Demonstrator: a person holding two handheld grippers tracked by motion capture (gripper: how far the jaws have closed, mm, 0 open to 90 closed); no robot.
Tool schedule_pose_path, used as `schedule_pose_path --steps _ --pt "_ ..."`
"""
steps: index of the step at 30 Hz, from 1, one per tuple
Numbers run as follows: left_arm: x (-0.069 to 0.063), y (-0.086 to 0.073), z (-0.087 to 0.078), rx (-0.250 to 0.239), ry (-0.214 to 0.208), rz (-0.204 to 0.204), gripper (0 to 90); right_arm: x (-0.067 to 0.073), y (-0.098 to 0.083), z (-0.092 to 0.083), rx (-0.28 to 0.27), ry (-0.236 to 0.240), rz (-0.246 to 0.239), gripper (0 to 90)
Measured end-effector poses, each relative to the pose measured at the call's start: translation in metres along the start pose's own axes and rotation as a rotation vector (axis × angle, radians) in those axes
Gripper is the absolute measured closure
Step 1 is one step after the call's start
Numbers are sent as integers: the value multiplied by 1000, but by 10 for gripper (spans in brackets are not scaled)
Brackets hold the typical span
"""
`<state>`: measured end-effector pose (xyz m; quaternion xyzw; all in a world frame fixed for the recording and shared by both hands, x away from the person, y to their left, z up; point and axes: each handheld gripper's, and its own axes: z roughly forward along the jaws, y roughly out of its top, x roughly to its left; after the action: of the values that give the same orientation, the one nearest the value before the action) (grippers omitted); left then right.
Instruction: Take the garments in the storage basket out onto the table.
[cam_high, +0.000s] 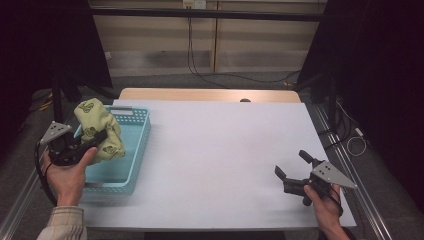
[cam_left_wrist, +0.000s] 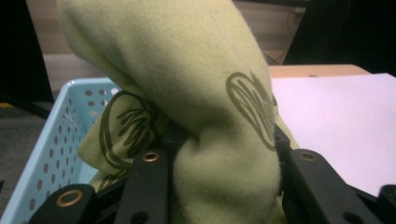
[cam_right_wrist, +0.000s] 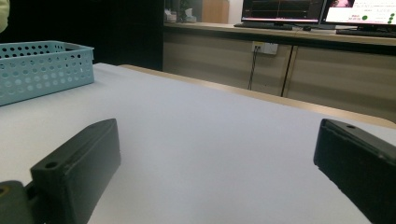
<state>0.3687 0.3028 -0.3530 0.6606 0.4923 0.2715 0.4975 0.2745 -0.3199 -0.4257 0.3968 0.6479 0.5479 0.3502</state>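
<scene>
Over the white table (cam_high: 220, 150), a bunched yellow-green printed cloth (cam_high: 97, 129).

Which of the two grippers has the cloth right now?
The left gripper, jaws clamped on the yellow-green cloth above the blue basket. The right gripper is open and empty.

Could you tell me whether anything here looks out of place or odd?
Nothing stands out. The left gripper holds a bunched cloth above the basket, and the right gripper rests open on the table.
</scene>
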Motion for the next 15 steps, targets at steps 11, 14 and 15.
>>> schedule_pose_path --steps 11,14,15 --pt "-5 5 -13 -114 15 14 638 0 0 -1 -5 2 7 1" --pt "-7 9 -16 -127 9 15 637 0 0 -1 -5 2 7 1" --pt "-7 10 -18 -132 3 24 637 0 0 -1 -5 2 7 1"
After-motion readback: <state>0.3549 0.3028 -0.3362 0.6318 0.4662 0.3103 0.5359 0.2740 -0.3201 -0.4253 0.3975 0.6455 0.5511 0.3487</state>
